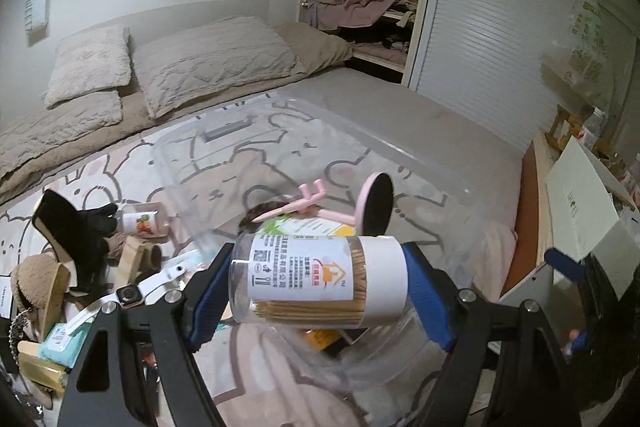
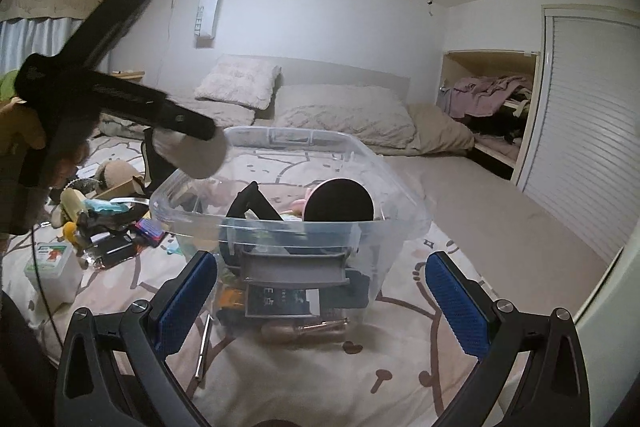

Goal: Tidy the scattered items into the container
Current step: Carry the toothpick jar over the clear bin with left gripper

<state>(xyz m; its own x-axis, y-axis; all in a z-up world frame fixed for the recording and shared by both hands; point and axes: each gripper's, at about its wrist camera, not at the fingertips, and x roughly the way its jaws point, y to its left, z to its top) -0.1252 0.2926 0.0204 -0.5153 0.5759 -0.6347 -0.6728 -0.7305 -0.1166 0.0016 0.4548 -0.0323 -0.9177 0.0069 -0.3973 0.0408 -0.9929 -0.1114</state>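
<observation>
Jar [image 1: 320,279] held over the bin [image 1: 400,143]

The left gripper [image 1: 316,291] clamps the jar sideways above the bin; the right gripper [image 2: 320,291] stands wide, holding nothing.

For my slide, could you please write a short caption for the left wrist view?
Left gripper holds a toothpick jar sideways over the clear plastic bin on the bed.

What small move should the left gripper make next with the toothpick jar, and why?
Probably carry it a little further forward over the clear plastic bin and then release. The left gripper holds the toothpick jar sideways between its jaws, above the bin's near edge, where a pink mirror already lies.
</observation>
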